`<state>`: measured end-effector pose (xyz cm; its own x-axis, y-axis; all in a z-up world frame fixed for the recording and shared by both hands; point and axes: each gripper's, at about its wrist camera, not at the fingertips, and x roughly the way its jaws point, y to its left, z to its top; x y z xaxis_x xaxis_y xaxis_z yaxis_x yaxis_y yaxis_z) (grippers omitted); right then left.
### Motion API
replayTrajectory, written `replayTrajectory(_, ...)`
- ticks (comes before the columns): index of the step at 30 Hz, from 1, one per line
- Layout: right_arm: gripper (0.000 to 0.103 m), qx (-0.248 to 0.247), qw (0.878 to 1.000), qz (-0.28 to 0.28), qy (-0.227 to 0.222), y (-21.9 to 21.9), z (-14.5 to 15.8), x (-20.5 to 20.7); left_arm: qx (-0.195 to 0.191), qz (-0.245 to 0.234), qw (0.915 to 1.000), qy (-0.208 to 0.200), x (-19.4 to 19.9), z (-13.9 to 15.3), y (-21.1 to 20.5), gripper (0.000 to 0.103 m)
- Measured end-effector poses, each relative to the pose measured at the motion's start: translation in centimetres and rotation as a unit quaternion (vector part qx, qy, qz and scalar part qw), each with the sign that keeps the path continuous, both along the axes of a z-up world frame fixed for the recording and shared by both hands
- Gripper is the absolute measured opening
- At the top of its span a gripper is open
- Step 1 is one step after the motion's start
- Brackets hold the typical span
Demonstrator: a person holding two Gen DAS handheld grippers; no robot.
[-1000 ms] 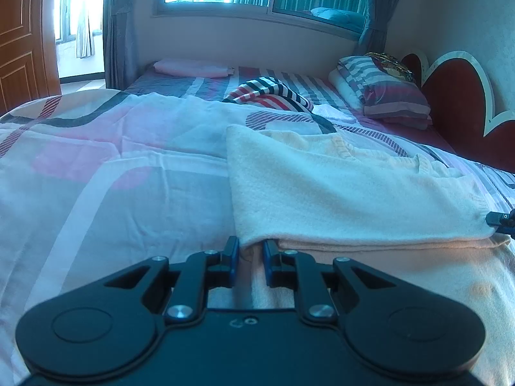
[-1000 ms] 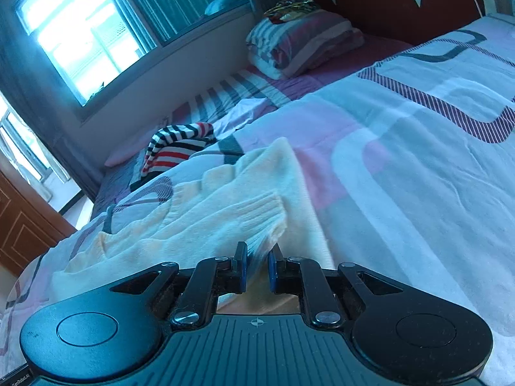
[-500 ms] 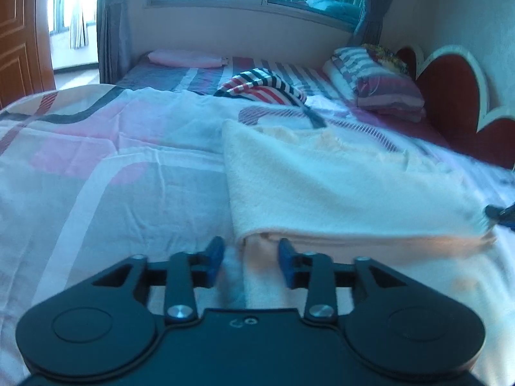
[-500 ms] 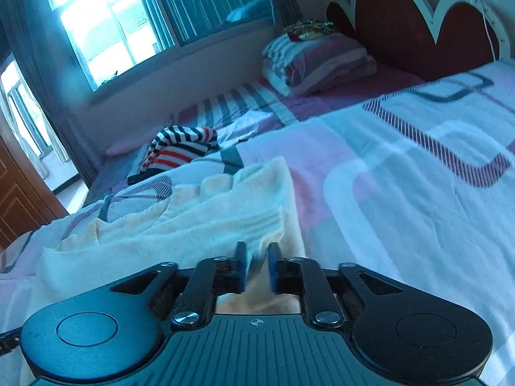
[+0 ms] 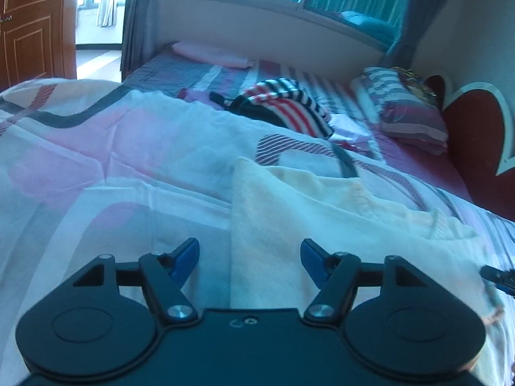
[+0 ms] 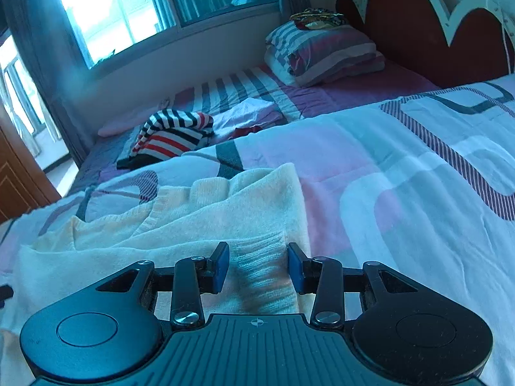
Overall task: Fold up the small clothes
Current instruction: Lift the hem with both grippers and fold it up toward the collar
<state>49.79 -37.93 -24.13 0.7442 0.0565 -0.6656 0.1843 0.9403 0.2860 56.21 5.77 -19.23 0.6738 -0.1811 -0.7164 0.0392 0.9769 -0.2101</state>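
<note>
A cream knitted sweater (image 5: 322,218) lies folded over on the patterned duvet (image 5: 112,167). My left gripper (image 5: 249,259) hovers over the sweater's near left edge. Its jaws are wide apart and still opening, and no cloth is pinched between them. In the right wrist view the same sweater (image 6: 193,222) spreads to the left. My right gripper (image 6: 257,267) has its jaws opening, and the ribbed hem (image 6: 257,254) lies loose between the pads. The right gripper's tip (image 5: 497,276) shows at the far right of the left wrist view.
A red, white and black striped garment (image 6: 173,135) and other small clothes (image 6: 248,112) lie further up the bed. Striped pillows (image 6: 322,54) rest by the red headboard (image 6: 415,25). A window (image 6: 109,9) runs along the far wall, and a wooden door (image 5: 29,22) stands at the left.
Both grippers have spread their jaws and let go of the sweater's edge. The left gripper has shifted over the cloth, and the right gripper has rolled more level.
</note>
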Motion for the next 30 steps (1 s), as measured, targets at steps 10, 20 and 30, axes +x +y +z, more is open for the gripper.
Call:
replayTrajectory(10, 0.01, -0.122, 0.992, 0.029, 0.003, 2.0, -1.1, 0.4, 0.003, 0.004, 0.9998, -0.018, 0.8, -1.1, 0.9, 0.009)
replayTrajectory(20, 0.026, -0.09, 0.994, 0.035, -0.057, 3.6, 2.2, -0.8, 0.033, -0.026, 0.9979, -0.05, -1.6, 2.5, -2.3, 0.022)
replayTrajectory(30, 0.029, -0.073, 0.991, 0.106, -0.032, 7.9, 1.3, -0.9, 0.057, -0.069, 0.9959, -0.005, -2.5, 1.2, -5.9, 0.024)
